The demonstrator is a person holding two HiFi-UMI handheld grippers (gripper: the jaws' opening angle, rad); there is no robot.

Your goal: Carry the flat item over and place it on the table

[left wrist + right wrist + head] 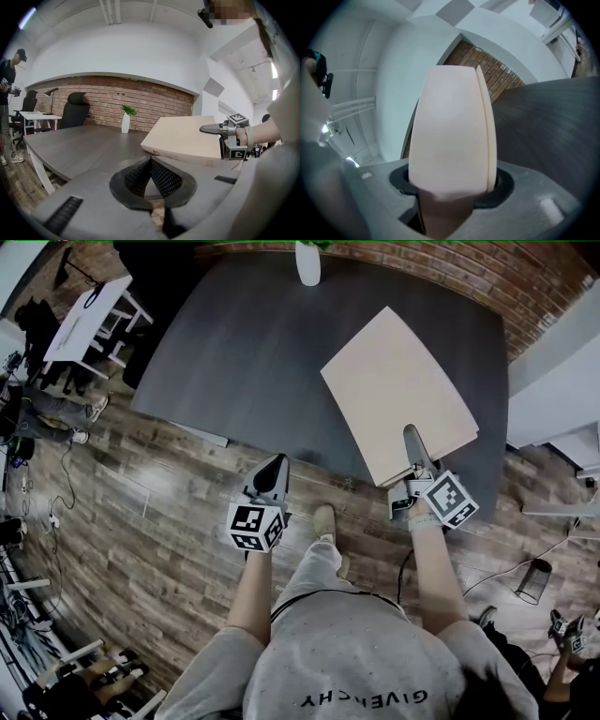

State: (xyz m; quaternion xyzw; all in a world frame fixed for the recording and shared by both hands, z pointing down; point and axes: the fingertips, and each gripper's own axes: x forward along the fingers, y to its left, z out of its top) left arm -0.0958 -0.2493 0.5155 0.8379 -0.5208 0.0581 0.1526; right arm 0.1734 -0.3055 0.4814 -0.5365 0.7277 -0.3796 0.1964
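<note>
Right now the board [398, 390] is in my right gripper [418, 451], clamped by its near edge. In the right gripper view the pale slab fills the gap between the two jaws, and both press on its faces. The rest of the board reaches out away from me over the near right part of the table [244, 343]. From the left gripper view it looks close to level and raised a little off the dark top. I cannot make out any contact between its underside and the table, so I judge it as carried, not set down.

My left gripper [270, 474] hangs just short of the table's near edge, well apart from the board. Its jaws are together at the tips with nothing between them.

So the carry looks nearly done. The board is already over the table, and what is left is to lower it flat, let go and draw the right gripper back. The near edge sits close to the table's rim, so I would want it a bit further in before releasing.

Further out, a white vase [307, 263] with a small plant stands at the far edge by the brick wall [154, 101], clear of where the board would land.
</note>
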